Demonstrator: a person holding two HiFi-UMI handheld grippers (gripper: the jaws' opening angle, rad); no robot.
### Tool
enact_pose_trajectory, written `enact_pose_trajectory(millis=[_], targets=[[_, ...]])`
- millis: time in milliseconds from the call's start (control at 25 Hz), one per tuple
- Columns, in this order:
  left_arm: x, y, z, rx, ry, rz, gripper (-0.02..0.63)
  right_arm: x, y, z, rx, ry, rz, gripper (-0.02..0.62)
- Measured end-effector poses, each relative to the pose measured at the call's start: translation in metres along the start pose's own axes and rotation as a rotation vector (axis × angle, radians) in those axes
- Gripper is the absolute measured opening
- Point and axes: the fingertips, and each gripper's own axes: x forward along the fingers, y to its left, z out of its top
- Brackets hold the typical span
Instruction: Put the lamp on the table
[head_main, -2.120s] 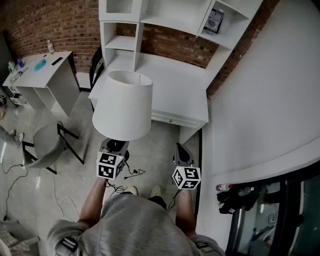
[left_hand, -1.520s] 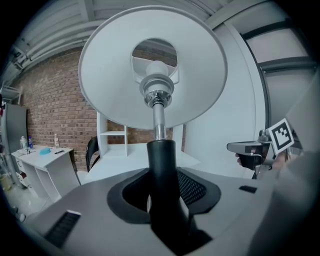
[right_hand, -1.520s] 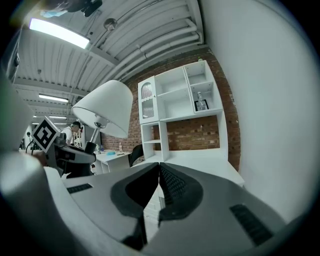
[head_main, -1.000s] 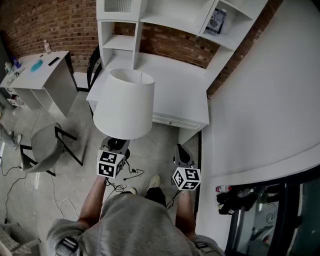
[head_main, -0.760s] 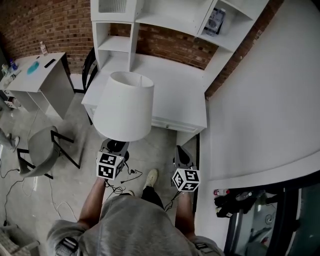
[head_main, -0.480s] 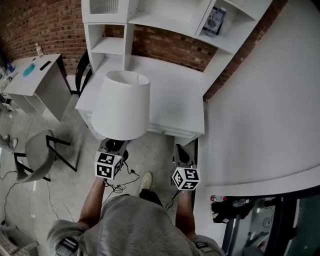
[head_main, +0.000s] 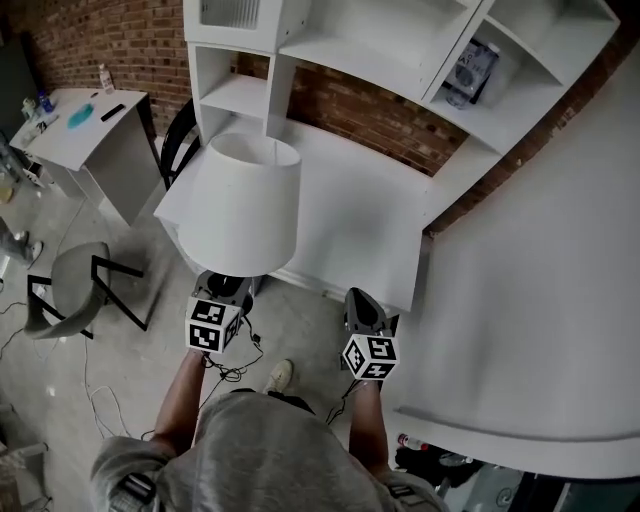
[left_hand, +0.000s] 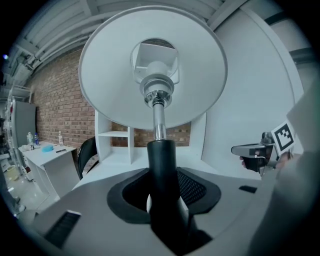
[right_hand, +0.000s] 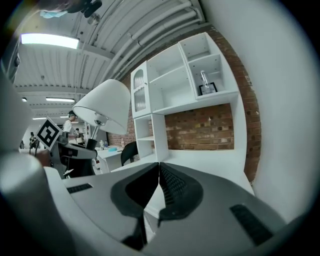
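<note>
One white desk with shelves above it fills the upper middle of the head view, and its tabletop (head_main: 350, 210) is where the lamp (head_main: 240, 200) has to go. The lamp is in the air at the desk's front left corner, upright, its white shade (left_hand: 152, 65) overlapping that corner from above. Its base is hidden below the shade. The left hand-held gripper (left_hand: 162, 197) is clamped on the lamp's black stem (left_hand: 161, 160), just under the metal neck. The right hand-held gripper (right_hand: 157, 172) is level beside it with its jaws together on nothing.

To do this step well, the stem should stay vertical while the base is carried fully past the front edge and kept away from the shelf upright. It should then be lowered until the base sits flat before the grip is loosened. The free gripper could steady the stem.

Compared with two seconds ago, the desk lies closer beneath the person, and the grey chair has slid toward the left edge.
</note>
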Motion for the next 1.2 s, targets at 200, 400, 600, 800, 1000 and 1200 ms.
enact_pose_trajectory(millis=[200, 400, 600, 800, 1000, 1200], targets=[[0.019, 0.014, 0.009, -0.014, -0.010, 0.086, 0.155, 0.041, -0.010, -0.002, -0.002, 0.030, 0.096, 0.023], [0.028, 0.036, 0.010, -0.019, -0.006, 0.153, 0.155, 0.077, -0.001, -0.011, 0.009, 0.052, 0.182, 0.023], [0.041, 0.063, 0.016, -0.056, -0.026, 0.208, 0.155, 0.113, 0.010, -0.013, 0.022, 0.065, 0.243, 0.023], [0.057, 0.094, 0.013, -0.072, -0.032, 0.227, 0.155, 0.154, 0.027, -0.010, -0.001, 0.062, 0.285, 0.023], [0.079, 0.132, 0.005, -0.072, -0.026, 0.219, 0.155, 0.197, 0.036, -0.011, -0.013, 0.076, 0.274, 0.023], [0.105, 0.171, -0.004, -0.081, -0.009, 0.197, 0.155, 0.239, 0.048, -0.015, 0.008, 0.106, 0.256, 0.023]])
